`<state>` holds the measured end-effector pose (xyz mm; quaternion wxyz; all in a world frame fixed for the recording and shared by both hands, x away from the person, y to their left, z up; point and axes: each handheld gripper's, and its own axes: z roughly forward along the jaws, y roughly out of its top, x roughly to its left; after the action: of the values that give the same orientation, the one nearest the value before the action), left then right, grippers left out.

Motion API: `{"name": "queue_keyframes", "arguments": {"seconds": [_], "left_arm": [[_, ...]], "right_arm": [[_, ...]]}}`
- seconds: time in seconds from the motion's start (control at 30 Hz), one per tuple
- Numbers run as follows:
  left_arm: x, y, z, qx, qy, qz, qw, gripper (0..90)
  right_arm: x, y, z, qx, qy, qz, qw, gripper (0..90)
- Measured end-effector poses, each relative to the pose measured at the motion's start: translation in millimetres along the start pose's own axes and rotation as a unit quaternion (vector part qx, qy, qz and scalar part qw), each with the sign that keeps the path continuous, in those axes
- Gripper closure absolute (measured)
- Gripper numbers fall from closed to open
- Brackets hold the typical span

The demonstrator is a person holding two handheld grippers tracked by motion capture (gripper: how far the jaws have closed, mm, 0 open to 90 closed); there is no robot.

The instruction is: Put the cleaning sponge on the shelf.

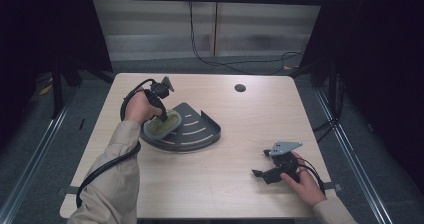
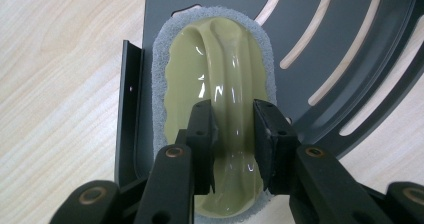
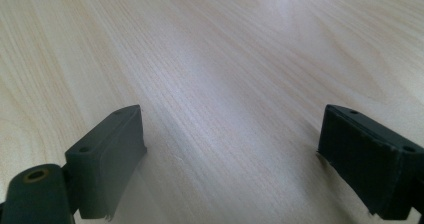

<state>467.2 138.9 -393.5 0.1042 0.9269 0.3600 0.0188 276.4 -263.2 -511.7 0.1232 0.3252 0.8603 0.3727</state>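
A scrubbing pad [image 1: 156, 128] with a glossy olive-green plastic top and a grey sponge rim lies on the left part of a dark grey quarter-round slotted shelf tray [image 1: 202, 130] on the wooden table. In the left gripper view the pad [image 2: 215, 69] rests against the tray's [image 2: 305, 29] raised left wall. My left gripper [image 2: 233, 134] is shut on the pad's raised middle ridge, one jaw on each side. From above, the left gripper [image 1: 163, 117] points down onto the pad. My right gripper [image 1: 261, 173] rests open and low at the front right; its jaws [image 3: 232, 149] hold nothing.
A small round hole [image 1: 240, 88] sits in the table's far middle. Black cables [image 1: 235, 61] run over the floor behind the table. Bare wood [image 3: 225, 59] lies under the right gripper, close to the front right table edge [image 1: 320, 164].
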Motion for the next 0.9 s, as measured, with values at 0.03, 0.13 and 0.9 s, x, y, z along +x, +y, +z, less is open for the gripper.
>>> {"name": "queue_keyframes", "arguments": {"seconds": [0.03, 0.13, 0.9], "left_arm": [[0.2, 0.7, 0.6, 0.000, -0.001, 0.001, 1.0000, 71.1], [0.6, 2.0, 1.4, -0.006, 0.000, -0.004, 1.0000, 71.1], [17.3, -9.1, 16.6, -0.010, 0.007, -0.013, 0.9998, 70.7]], "right_arm": [[0.0, 0.0, 0.0, 0.000, 0.000, 0.000, 1.0000, 10.6], [0.0, 0.0, 0.0, 0.000, 0.000, 0.000, 1.0000, 10.6], [0.0, -0.1, 0.0, 0.000, 0.000, 0.000, 1.0000, 10.6]]}}
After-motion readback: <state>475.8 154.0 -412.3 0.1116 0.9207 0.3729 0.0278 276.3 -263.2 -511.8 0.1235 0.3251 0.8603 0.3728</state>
